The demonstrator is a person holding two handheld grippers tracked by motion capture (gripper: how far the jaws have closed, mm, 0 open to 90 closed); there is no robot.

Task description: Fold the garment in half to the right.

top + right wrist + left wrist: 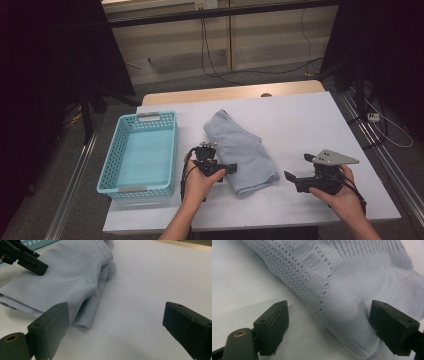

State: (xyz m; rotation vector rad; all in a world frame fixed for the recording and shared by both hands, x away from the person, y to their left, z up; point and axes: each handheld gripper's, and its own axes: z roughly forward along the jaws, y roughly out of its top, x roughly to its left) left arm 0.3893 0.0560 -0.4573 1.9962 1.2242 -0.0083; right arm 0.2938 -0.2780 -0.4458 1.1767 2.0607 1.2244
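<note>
Folded pale blue knitted garment [240,150] lying near the middle of the white table [310,120], long axis running from far-left to near-right, with a ribbed band at the near end and an open-mesh panel visible up close [352,290]. Left gripper [227,167] held low at the garment's near-left edge, jaws spread wide and pointing toward the fabric; in the left gripper view, one black jaw standing over bare table and the other over the cloth, with the garment's edge between them, pads not pressing on it. Right gripper [295,167] held to the right of the garment, well apart from it in the high view, jaws wide open with only bare tabletop between them; grey three-cornered plate on top. Seen from the right gripper view: garment [75,282] lying ahead and to the left, its ribbed fold stacked in layers, the left gripper [27,258] hovering at its far edge. Turquoise perforated plastic basket [112,165] standing on the left part of the table, just beside the left hand [197,182], nothing inside. Right hand [340,192] gripping its tool near the table's near-right corner.
</note>
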